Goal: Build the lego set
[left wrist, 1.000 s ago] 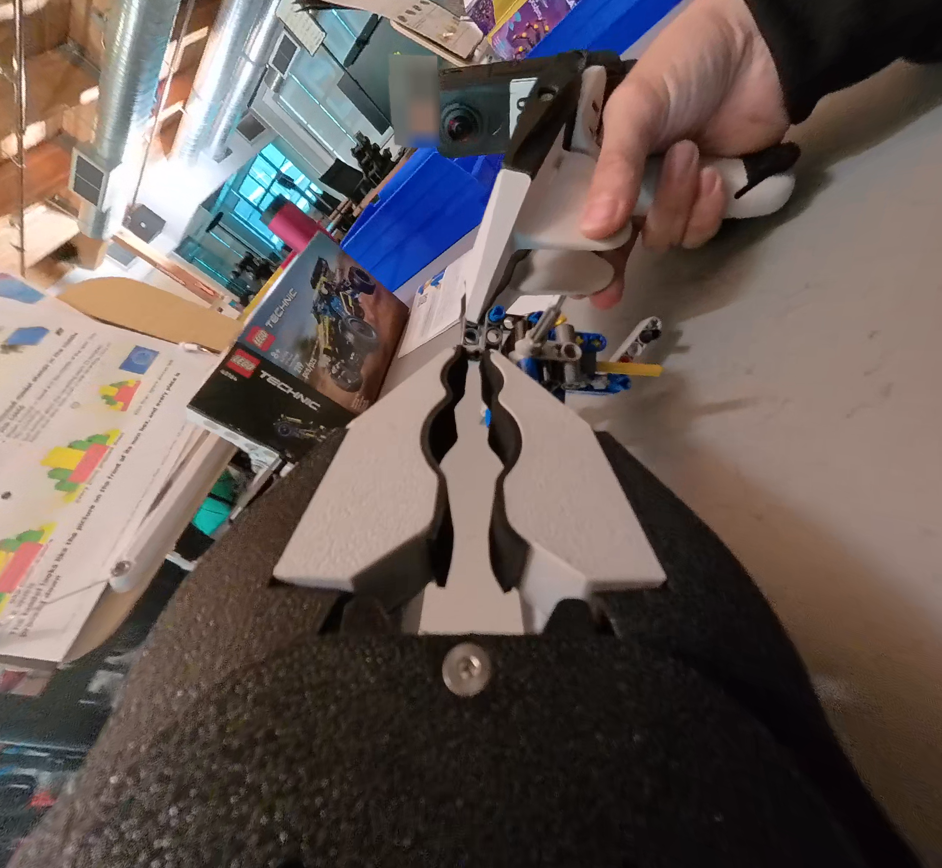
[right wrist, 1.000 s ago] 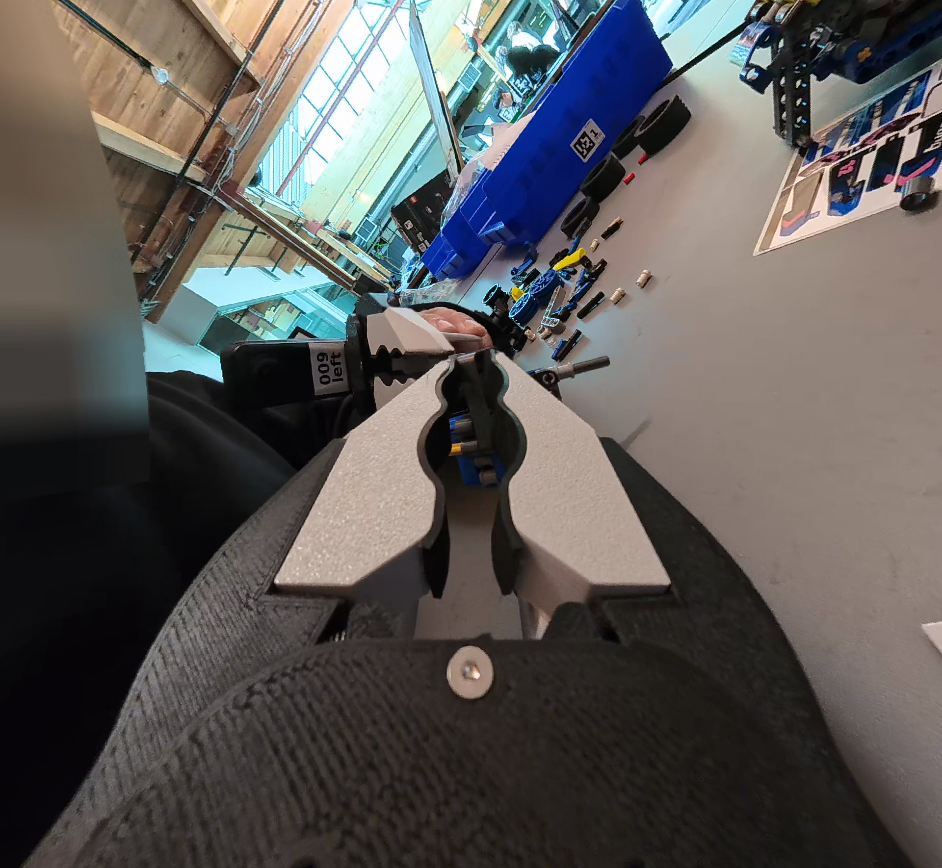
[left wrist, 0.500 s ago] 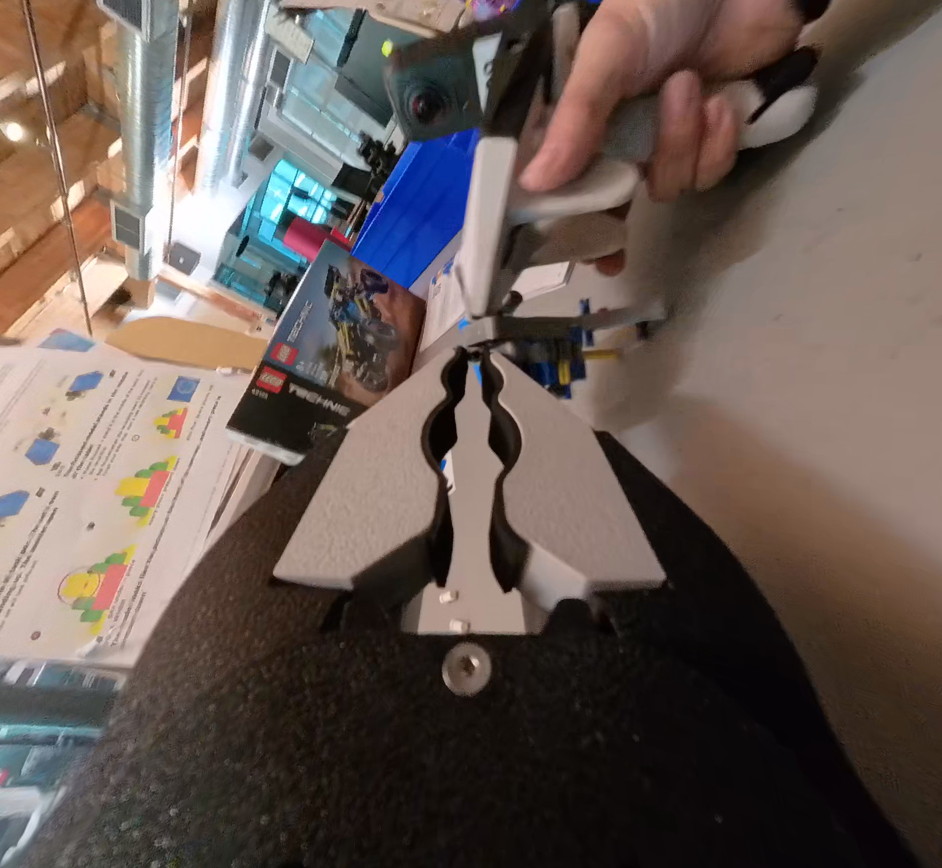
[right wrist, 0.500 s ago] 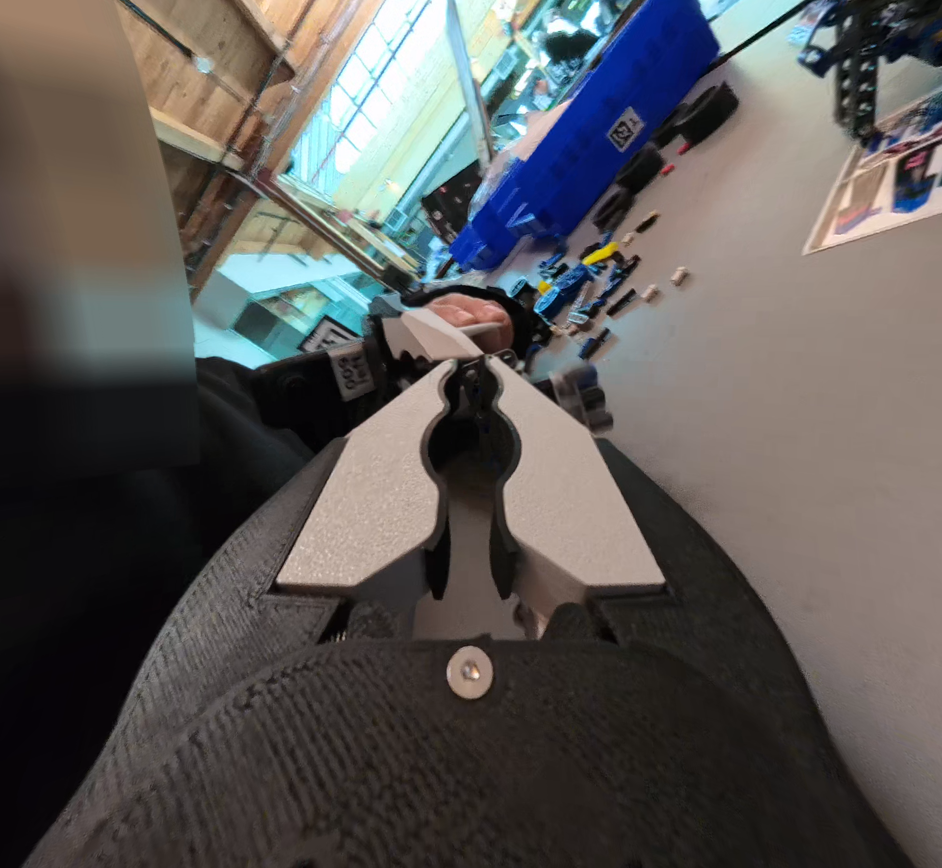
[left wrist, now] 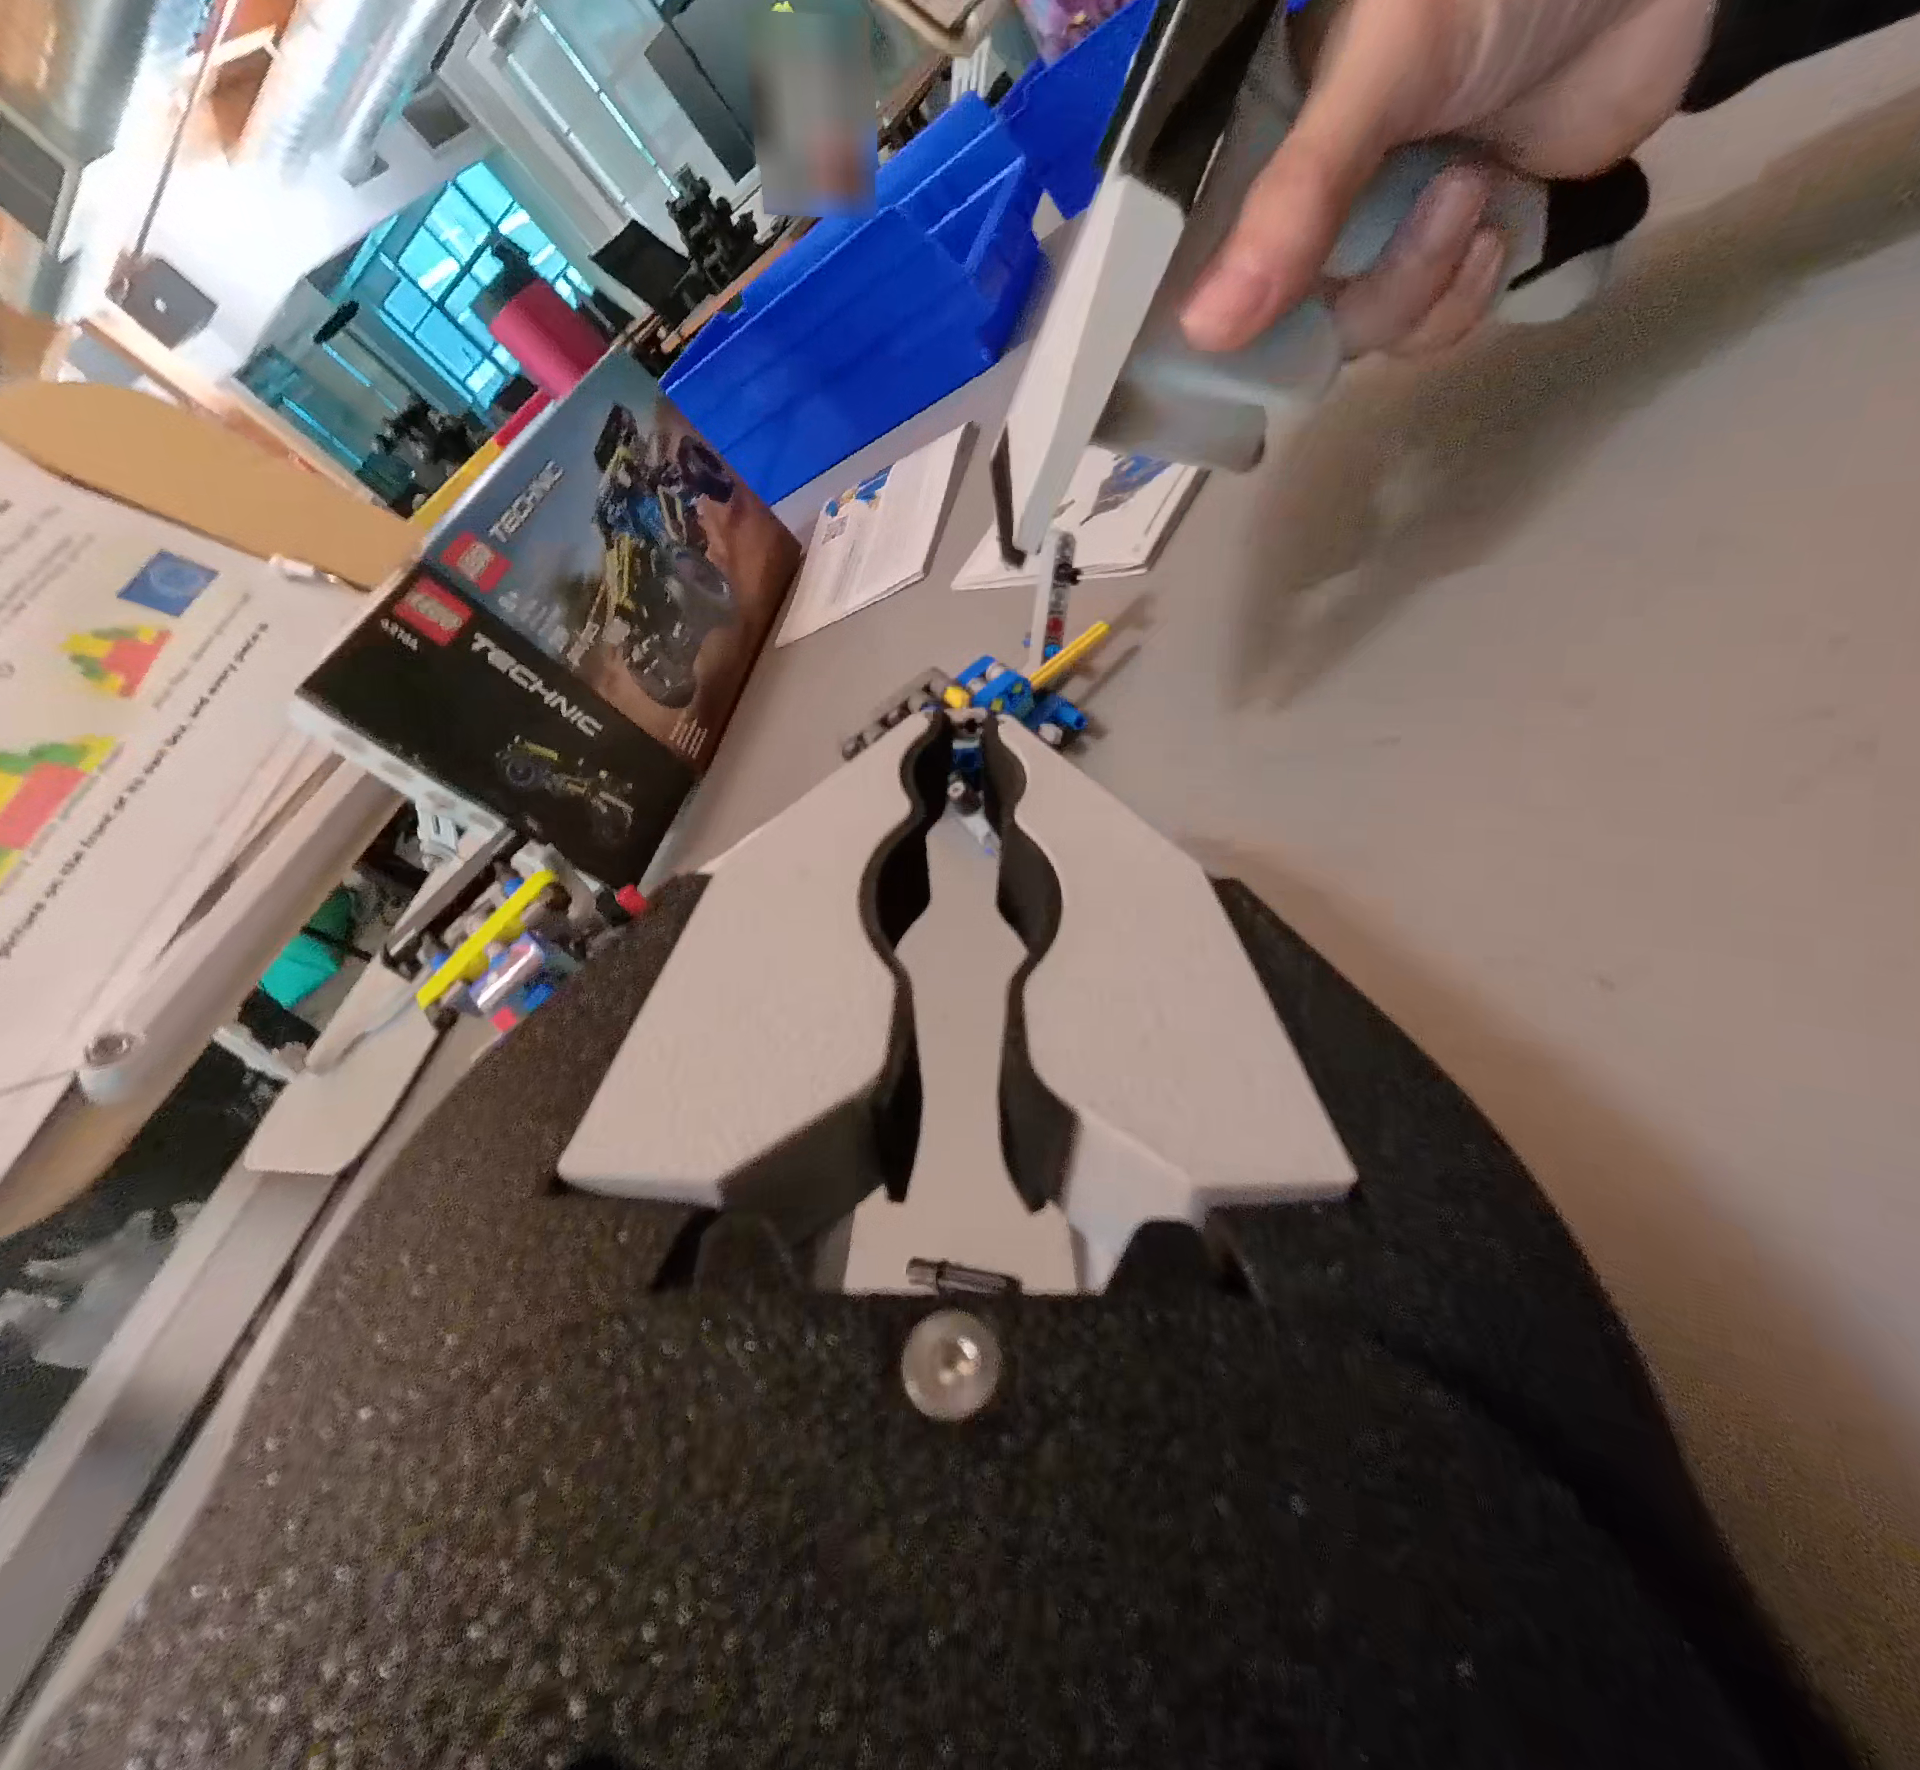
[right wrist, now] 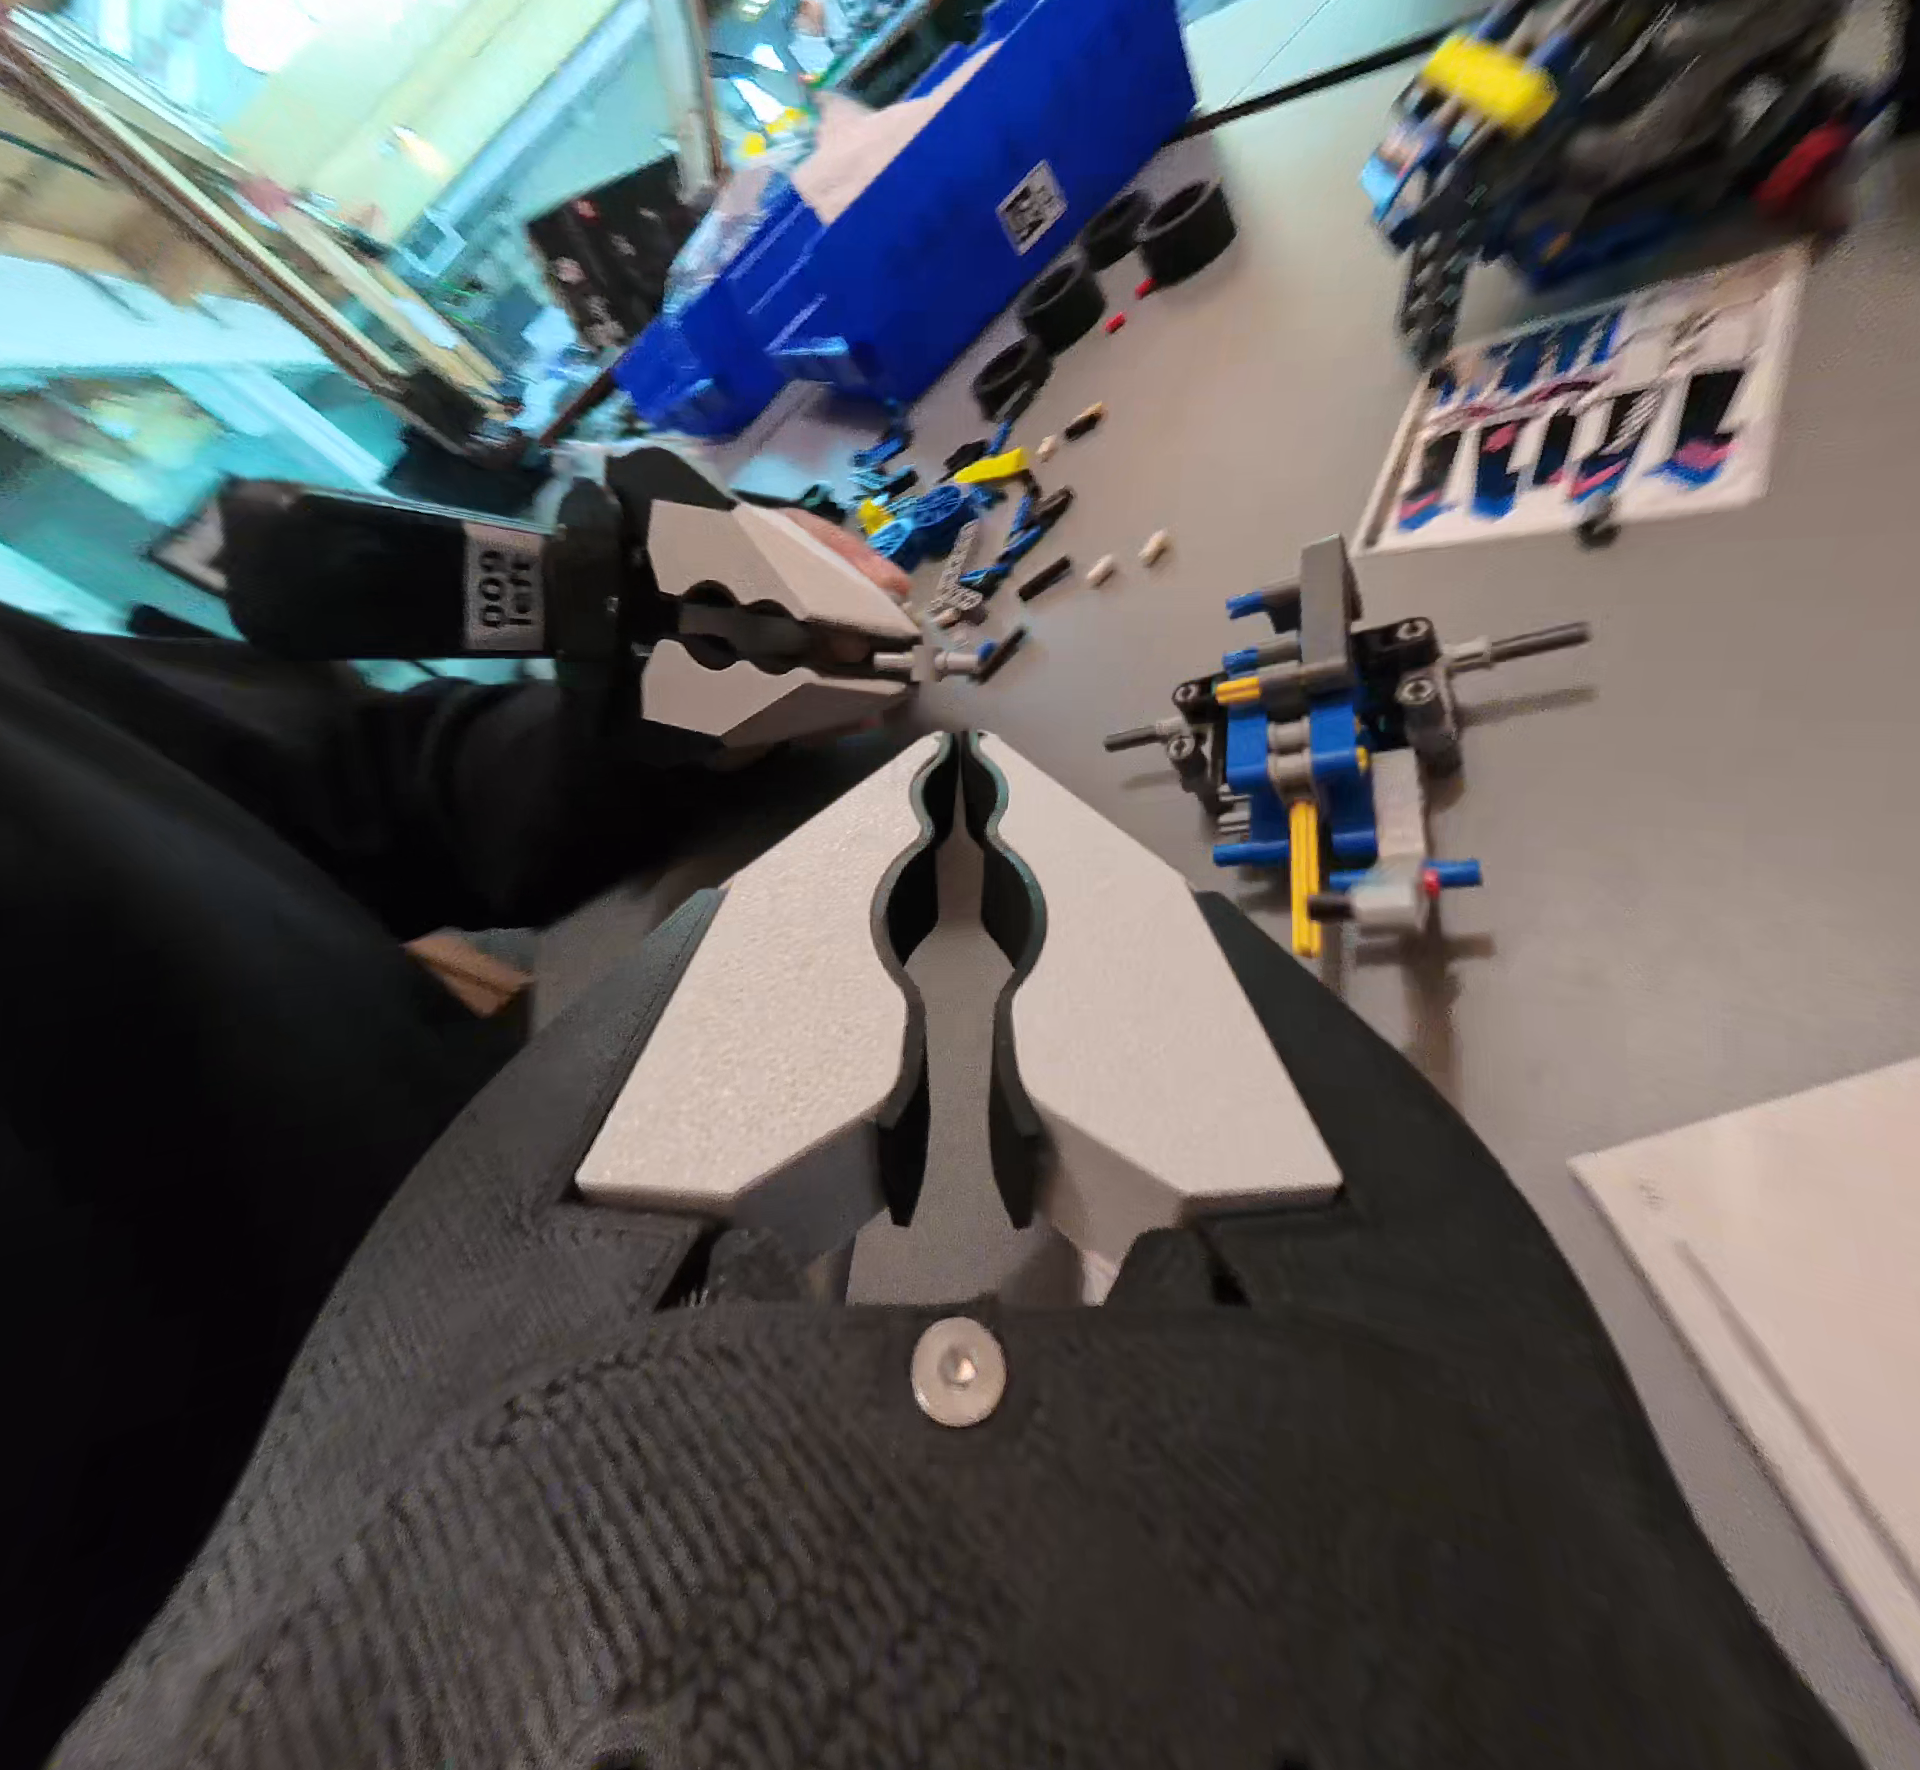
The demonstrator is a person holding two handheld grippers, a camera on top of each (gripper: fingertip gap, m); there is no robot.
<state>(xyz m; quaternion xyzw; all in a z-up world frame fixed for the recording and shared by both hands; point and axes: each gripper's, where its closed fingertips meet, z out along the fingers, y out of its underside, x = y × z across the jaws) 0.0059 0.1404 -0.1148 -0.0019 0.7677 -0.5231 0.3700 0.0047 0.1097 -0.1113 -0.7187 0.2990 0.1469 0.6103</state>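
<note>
A small blue, grey and yellow lego sub-assembly [right wrist: 1320,754] lies on the grey table [right wrist: 1299,1045], to the right of my right gripper [right wrist: 961,738], which is shut and empty. My left gripper [right wrist: 902,660] comes in from the left and is shut on a small grey connector piece [right wrist: 951,660] just above the table. In the left wrist view the left gripper [left wrist: 961,738] points at the sub-assembly [left wrist: 1013,692]. The right gripper [left wrist: 1023,546], held by a hand [left wrist: 1455,79], hangs above it. A small grey pin [left wrist: 945,1273] rests at the base of the left fingers.
Loose lego parts [right wrist: 966,515], black tyres [right wrist: 1184,229] and a blue bin [right wrist: 935,245] lie behind. A sticker sheet [right wrist: 1579,421] and a part-built vehicle [right wrist: 1621,79] are at the far right. The set box [left wrist: 551,640] and booklets [left wrist: 883,536] stand on the left. About 4 centimetres separates my left fingertips from my right.
The right gripper has let go of the sub-assembly, which now lies on the table, and has pulled back and up. The left gripper has drawn away from it with a small grey piece.
</note>
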